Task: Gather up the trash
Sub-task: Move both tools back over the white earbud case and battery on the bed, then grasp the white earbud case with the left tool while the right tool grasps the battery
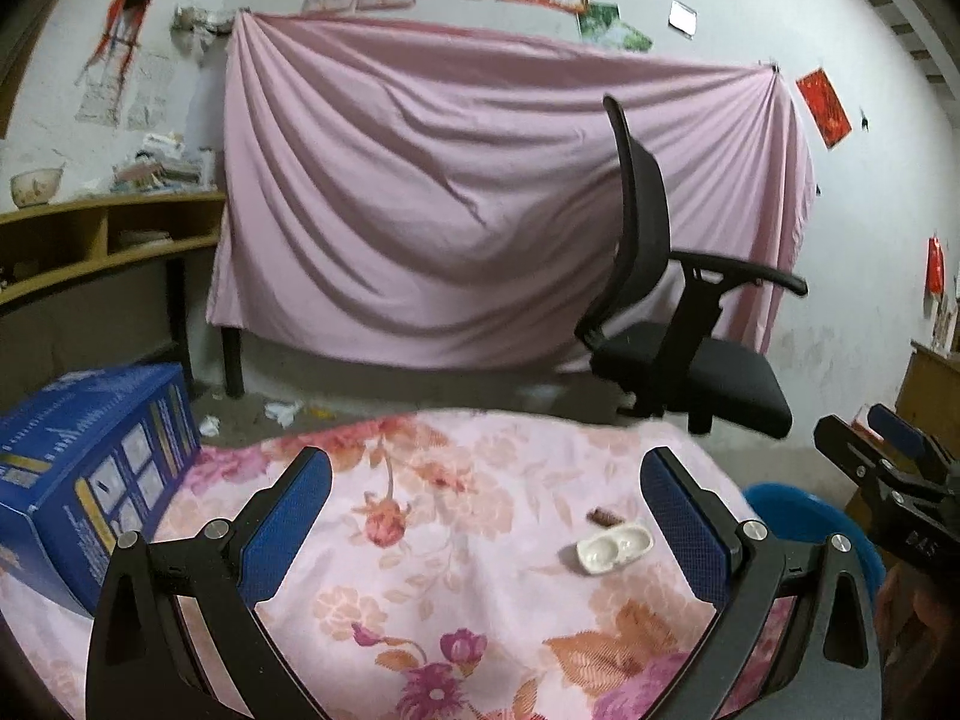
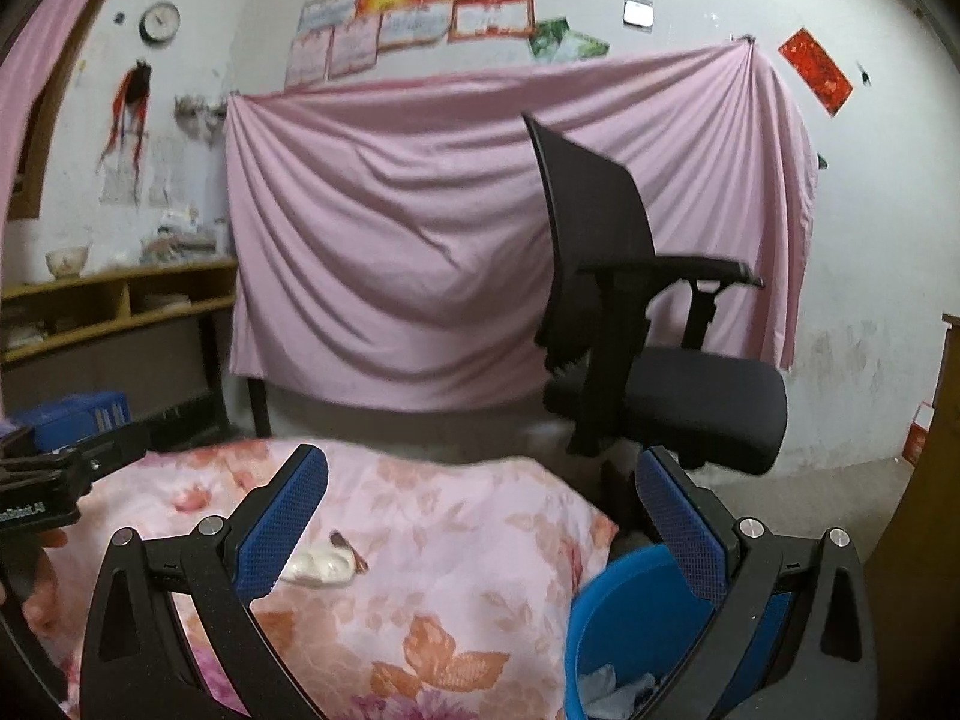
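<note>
A white two-well plastic tray point(image 1: 614, 548) lies on the floral cloth point(image 1: 456, 540), with a small brown scrap point(image 1: 602, 518) just behind it. Both show in the right wrist view, the tray point(image 2: 321, 566) and the scrap point(image 2: 348, 547). My left gripper point(image 1: 486, 510) is open and empty above the cloth, the tray near its right finger. My right gripper point(image 2: 480, 516) is open and empty, hovering between the cloth point(image 2: 456, 570) and a blue bin point(image 2: 630, 618) that holds crumpled trash. The right gripper also shows in the left wrist view point(image 1: 882, 450).
A blue box point(image 1: 90, 474) stands on the cloth at the left. A black office chair point(image 1: 672, 312) stands behind the table, by a pink sheet point(image 1: 450, 198). Paper scraps point(image 1: 282, 411) lie on the floor. A wooden shelf point(image 1: 102, 240) is at the left.
</note>
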{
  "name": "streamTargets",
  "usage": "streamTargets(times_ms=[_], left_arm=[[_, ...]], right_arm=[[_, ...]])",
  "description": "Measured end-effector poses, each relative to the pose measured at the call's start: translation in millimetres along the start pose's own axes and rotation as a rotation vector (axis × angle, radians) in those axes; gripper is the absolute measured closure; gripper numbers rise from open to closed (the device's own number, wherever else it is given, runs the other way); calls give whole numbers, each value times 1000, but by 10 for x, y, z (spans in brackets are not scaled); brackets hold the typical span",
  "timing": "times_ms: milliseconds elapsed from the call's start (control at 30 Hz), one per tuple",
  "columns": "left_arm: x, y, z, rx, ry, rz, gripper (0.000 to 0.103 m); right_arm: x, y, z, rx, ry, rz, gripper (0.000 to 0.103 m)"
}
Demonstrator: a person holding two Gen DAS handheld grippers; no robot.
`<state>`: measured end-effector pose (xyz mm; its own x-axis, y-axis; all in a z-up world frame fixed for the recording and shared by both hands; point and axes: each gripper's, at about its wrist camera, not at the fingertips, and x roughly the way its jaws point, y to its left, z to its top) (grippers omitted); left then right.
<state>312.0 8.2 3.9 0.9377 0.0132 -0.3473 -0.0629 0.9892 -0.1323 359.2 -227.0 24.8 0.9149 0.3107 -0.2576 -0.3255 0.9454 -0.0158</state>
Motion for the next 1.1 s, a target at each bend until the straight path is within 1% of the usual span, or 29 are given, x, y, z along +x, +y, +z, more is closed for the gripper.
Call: streamTargets(times_ms=[133, 233, 367, 467, 567, 633, 733, 767, 833, 867, 933, 1100], left_arm=[[148, -14, 7, 9, 84, -32, 2], [312, -55, 0, 34, 168, -70, 2], [553, -144, -60, 96, 288, -95, 3], [711, -232, -140, 138, 361, -116, 3], [832, -331, -200, 179, 419, -149, 13], [929, -417, -238, 216, 457, -176, 26], [1053, -532, -279, 260, 496, -204, 40], [1091, -568, -291, 274, 507, -213, 42], [1160, -626, -311, 297, 525, -217, 50], [1205, -663, -325, 308, 538, -222, 53], [1263, -704, -329, 316, 551, -236, 63], [1257, -734, -317, 330, 539, -238, 74]], right_arm=[[137, -45, -43, 28, 88, -4, 0], [217, -101, -64, 55, 142, -8, 0], [335, -174, -97, 91, 212, -13, 0], [431, -222, -137, 113, 268, -10, 0], [500, -261, -164, 128, 310, -10, 0], [544, -278, -184, 134, 337, -8, 0], [600, -275, -208, 134, 374, -1, 1], [620, -269, -215, 131, 385, 1, 4], [654, -253, -229, 125, 404, -1, 11], [667, -247, -235, 122, 413, -1, 16], [694, -244, -241, 120, 428, 3, 18], [751, -232, -269, 116, 459, 20, 29]])
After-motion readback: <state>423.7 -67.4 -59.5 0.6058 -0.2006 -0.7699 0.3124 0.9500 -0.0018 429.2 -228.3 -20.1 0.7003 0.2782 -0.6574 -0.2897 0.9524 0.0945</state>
